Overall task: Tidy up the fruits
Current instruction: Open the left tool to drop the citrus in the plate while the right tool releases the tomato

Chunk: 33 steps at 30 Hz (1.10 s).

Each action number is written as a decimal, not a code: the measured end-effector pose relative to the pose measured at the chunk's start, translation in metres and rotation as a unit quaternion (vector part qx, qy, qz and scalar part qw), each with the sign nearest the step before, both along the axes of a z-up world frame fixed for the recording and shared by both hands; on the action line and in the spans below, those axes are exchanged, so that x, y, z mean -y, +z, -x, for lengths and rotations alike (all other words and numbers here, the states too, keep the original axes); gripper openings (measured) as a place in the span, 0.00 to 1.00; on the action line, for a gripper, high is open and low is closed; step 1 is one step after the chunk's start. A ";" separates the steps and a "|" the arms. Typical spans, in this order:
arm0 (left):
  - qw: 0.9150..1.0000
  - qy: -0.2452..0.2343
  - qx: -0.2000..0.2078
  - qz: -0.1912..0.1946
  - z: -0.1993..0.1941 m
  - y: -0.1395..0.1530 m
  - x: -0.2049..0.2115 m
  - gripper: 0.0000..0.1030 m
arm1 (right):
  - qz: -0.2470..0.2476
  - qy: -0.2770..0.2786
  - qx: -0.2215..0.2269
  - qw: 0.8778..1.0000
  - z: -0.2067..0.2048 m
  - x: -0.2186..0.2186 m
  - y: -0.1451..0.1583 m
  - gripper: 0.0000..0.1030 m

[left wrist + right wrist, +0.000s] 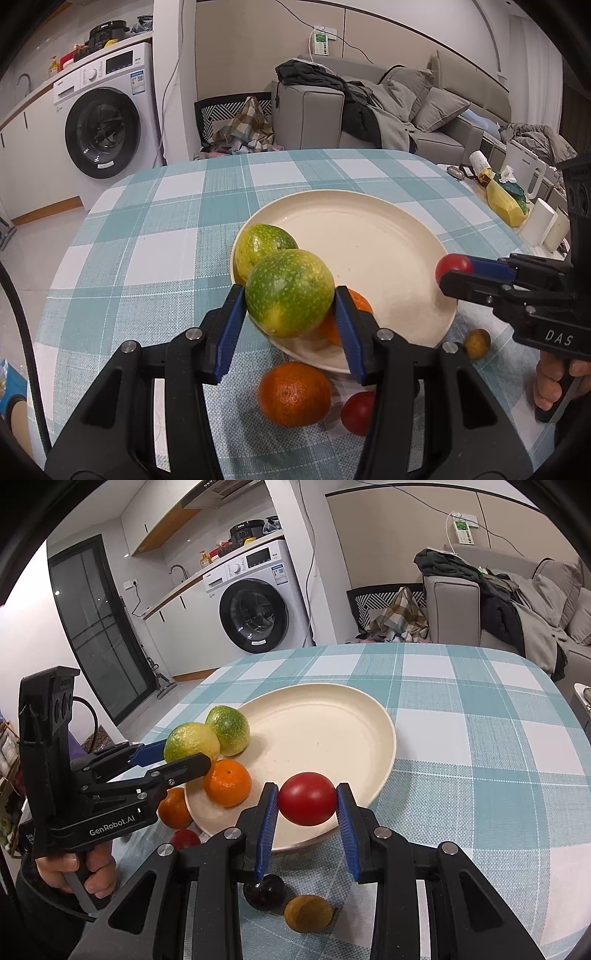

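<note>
Hand-held gripper [307,805] clamps red fruit [307,803]

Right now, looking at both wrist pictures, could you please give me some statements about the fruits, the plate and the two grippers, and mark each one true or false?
1. The left gripper holds a green-yellow citrus fruit. True.
2. The right gripper is empty. False: it is shut on a red fruit.
3. The cream plate already has a green citrus and an orange on it. True.
4. Every fruit is on the plate. False: another orange, a small red fruit, a dark fruit and a brownish one lie on the tablecloth.
5. The plate stands on bare wood. False: on a checked tablecloth.
</note>
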State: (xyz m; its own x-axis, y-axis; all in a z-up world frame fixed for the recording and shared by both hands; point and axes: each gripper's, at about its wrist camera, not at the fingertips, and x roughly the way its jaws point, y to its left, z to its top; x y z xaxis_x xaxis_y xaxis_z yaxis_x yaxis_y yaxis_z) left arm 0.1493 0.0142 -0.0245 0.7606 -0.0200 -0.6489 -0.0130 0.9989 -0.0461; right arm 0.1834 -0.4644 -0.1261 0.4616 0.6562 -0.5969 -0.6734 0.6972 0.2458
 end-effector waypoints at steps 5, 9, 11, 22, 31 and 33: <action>1.000 -0.001 0.001 0.001 -0.008 0.002 0.000 0.44 | 0.006 0.005 0.000 1.000 0.002 -0.002 -0.002 0.32; 1.000 -0.001 0.001 0.006 -0.011 0.003 -0.002 0.44 | 0.008 0.007 0.000 1.000 0.003 -0.003 -0.003 0.32; 1.000 -0.001 0.001 0.005 -0.014 0.003 -0.002 0.44 | 0.008 0.006 -0.002 1.000 0.003 -0.003 -0.003 0.32; 1.000 0.005 -0.001 0.016 -0.015 -0.002 -0.009 0.44 | 0.009 0.004 -0.006 1.000 0.002 -0.003 -0.004 0.32; 1.000 0.007 0.003 0.020 -0.013 -0.004 -0.009 0.44 | 0.003 -0.004 -0.002 1.000 0.000 0.002 -0.003 0.41; 1.000 0.008 0.003 0.021 -0.013 -0.005 -0.009 0.44 | 0.003 -0.004 -0.001 1.000 0.000 0.001 -0.003 0.42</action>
State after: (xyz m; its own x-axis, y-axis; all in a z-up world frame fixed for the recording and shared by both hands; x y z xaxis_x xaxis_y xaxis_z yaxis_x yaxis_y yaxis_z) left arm 0.1618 0.0237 -0.0293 0.7656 -0.0347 -0.6424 -0.0287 0.9957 -0.0879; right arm 0.1838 -0.4659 -0.1296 0.4652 0.6490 -0.6020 -0.6674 0.7039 0.2431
